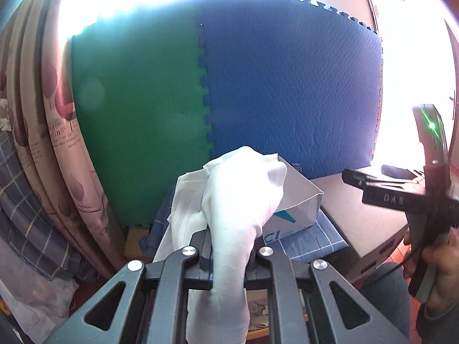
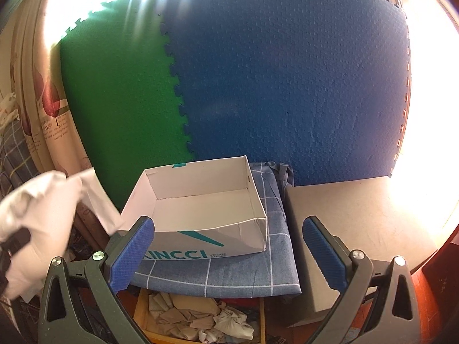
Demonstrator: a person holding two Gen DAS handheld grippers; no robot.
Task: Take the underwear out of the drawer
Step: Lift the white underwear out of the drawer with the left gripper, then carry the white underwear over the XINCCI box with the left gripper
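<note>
- My right gripper (image 2: 226,252): jaws spread, nothing between them; open air ahead down to the white box (image 2: 200,200).
- Box interior bare, open on top.
- Foam mats (image 2: 258,86) wall off the back.
- Drawer (image 2: 200,321) below looks crowded with crumpled cloth, partly hidden.

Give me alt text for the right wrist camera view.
The right tool, jaws open and empty, points at an empty white shoebox on a blue checked cushion. Below lies an open drawer of crumpled garments; at left a white garment is held up before green and blue foam mats.
</note>
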